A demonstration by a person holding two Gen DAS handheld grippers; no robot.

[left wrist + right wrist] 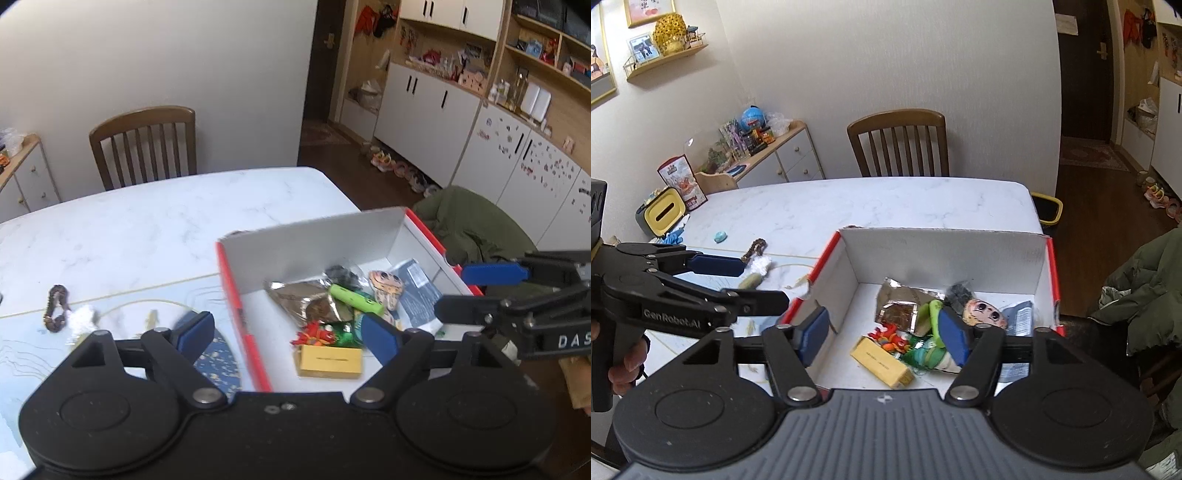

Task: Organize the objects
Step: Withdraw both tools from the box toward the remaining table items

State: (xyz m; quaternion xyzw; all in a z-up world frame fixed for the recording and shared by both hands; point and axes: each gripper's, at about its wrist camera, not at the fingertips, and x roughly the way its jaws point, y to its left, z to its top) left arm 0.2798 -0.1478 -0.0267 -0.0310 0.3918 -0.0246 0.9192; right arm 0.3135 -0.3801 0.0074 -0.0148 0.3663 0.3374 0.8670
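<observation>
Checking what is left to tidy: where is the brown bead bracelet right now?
The bead bracelet lies on the table, outside the box to its left. In the right wrist view it sits beside a white crumpled scrap.

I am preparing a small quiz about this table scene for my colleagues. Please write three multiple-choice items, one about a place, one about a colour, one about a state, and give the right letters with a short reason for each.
1. Where does the brown bead bracelet lie?
A. inside the box
B. on the table, left of the box
C. on the chair

2. What colour are the outer sides of the cardboard box?
A. red
B. green
C. black

3. How are both grippers?
A. both shut on an object
B. one open, one shut
C. both open and holding nothing

Answers:
1 B: it rests on the table, outside the box.
2 A: the outer edges show red, the inside is white.
3 C: the left gripper and the right gripper have their fingers spread, with nothing between them.
</observation>
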